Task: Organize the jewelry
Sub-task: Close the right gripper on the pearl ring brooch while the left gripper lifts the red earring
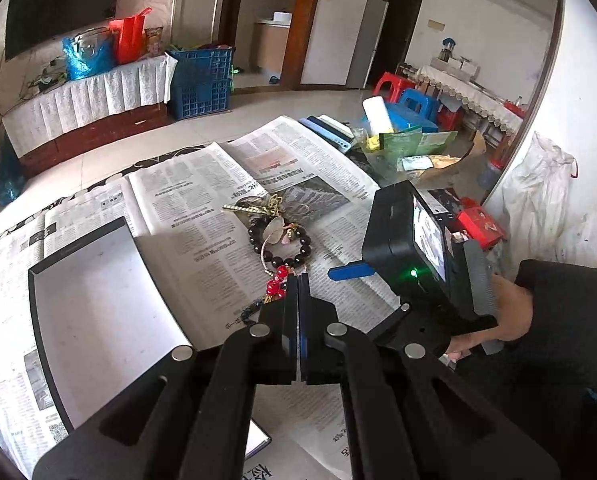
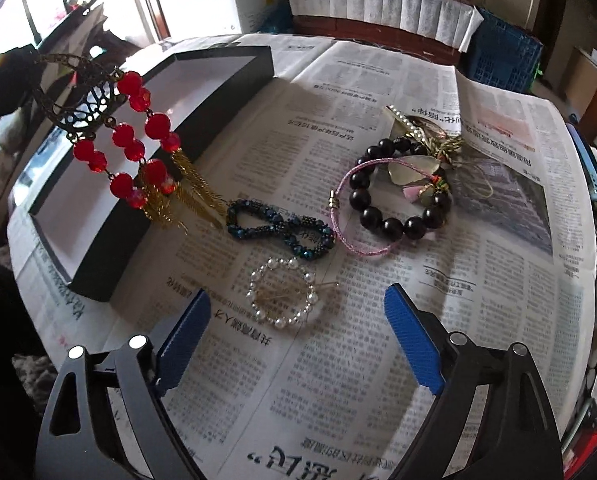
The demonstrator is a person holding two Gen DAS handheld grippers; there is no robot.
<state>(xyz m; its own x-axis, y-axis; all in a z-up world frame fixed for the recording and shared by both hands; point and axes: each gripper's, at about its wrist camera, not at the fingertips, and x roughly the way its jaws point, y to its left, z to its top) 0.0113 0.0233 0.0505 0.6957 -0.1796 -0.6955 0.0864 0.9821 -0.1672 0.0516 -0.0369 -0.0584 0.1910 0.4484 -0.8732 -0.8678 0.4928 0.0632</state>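
Left gripper point(image 1: 298, 280) at lower centre of the left wrist view, jaws pressed together on the red-bead ornament point(image 2: 132, 136), which the right wrist view shows hanging at upper left over the near wall of the open black box point(image 2: 234, 80). The piece is a filigree metal crescent with strands of faceted red beads and gold tassels — light, floppy, likely to swing and snag; best held by the stiff metal top, as it appears to be now, and lowered tassels first into the white interior. Right gripper point(image 2: 298, 336) hovers at bottom of its own view, jaws spread wide and empty, the pearl ring point(image 2: 283, 293) lying on the newspaper point(image 2: 378, 360) between and just beyond its blue pads. Farther up: a dark blue beaded bracelet point(image 2: 282, 230) twisted into a figure eight, a pink cord bracelet point(image 2: 354, 208), a chunky black-bead bracelet point(image 2: 398, 188) touching a tangle of small gold and pearl pieces. Beads look hard and round, apt to roll from a pinch; the cords are soft, easier to nip. The left wrist view shows only a glimpse of red beads beside its jaws, but gives the box's bare white floor and the right hand point(image 1: 510, 312) on its gripper; the right wrist view alone lays out the whole ornament and the pieces left on the surface.
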